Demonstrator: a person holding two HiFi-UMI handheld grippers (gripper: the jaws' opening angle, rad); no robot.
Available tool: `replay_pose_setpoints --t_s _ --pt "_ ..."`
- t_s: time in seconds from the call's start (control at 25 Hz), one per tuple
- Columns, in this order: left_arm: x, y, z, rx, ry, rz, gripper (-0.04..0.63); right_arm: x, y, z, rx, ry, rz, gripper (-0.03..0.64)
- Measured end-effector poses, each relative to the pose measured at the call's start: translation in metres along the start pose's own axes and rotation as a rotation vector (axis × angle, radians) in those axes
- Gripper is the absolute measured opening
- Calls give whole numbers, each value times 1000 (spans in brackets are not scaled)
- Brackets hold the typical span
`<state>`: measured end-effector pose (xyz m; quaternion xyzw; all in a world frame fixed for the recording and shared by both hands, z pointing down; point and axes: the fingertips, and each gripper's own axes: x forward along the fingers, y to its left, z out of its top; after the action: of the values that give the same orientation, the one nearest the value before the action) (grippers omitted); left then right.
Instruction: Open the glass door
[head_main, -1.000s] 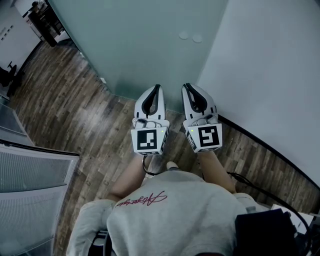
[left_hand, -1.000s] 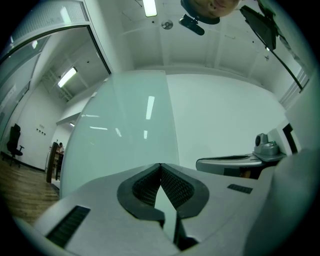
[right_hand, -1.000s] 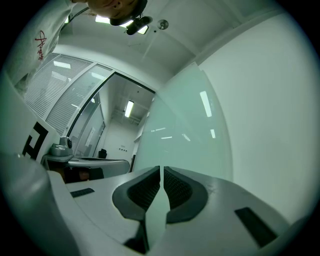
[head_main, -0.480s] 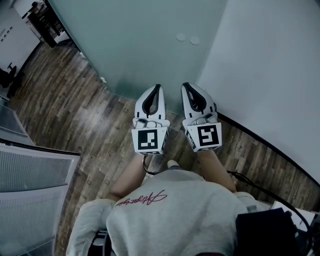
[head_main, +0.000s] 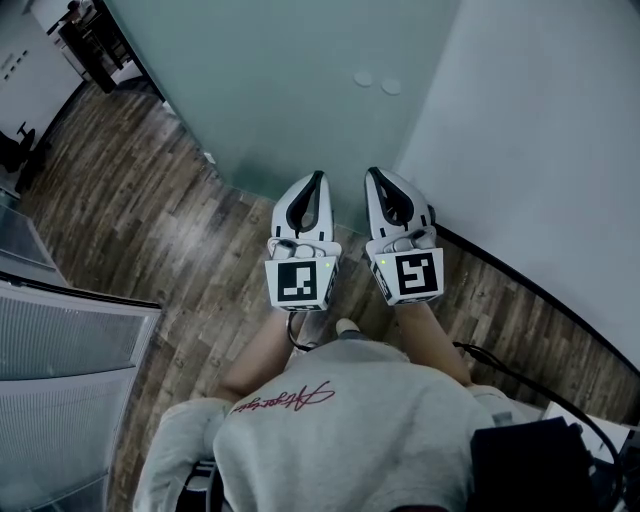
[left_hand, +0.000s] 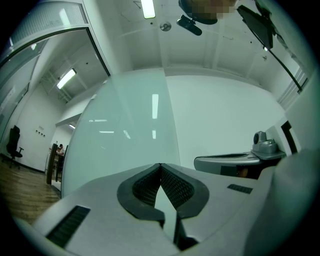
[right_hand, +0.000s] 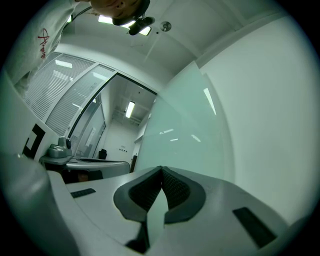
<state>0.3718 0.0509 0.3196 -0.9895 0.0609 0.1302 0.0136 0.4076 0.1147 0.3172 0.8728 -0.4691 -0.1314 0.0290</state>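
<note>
Claws, two, left claw (head_main: 317, 176) pressed together, right claw (head_main: 373, 172) just closed, empty, one glass door (head_main: 280, 90)

The head view looks steeply down onto the brown wood-plank floor (head_main: 150, 220), with the left hand-held gripper (head_main: 318, 176) and right hand-held gripper (head_main: 371, 172) close below. Each gripper view sits low behind its jaws, tilted slightly upward, near the frosted pale-green glass door (head_main: 290, 90); all three share that door and the white wall (head_main: 540, 130).
</note>
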Motion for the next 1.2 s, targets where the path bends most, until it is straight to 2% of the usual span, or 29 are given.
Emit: replay_pose_setpoints --t_s 1.2 --pt "5 4 -1 -4 -8 -12 6 6 2 0 -12 7 -5 15"
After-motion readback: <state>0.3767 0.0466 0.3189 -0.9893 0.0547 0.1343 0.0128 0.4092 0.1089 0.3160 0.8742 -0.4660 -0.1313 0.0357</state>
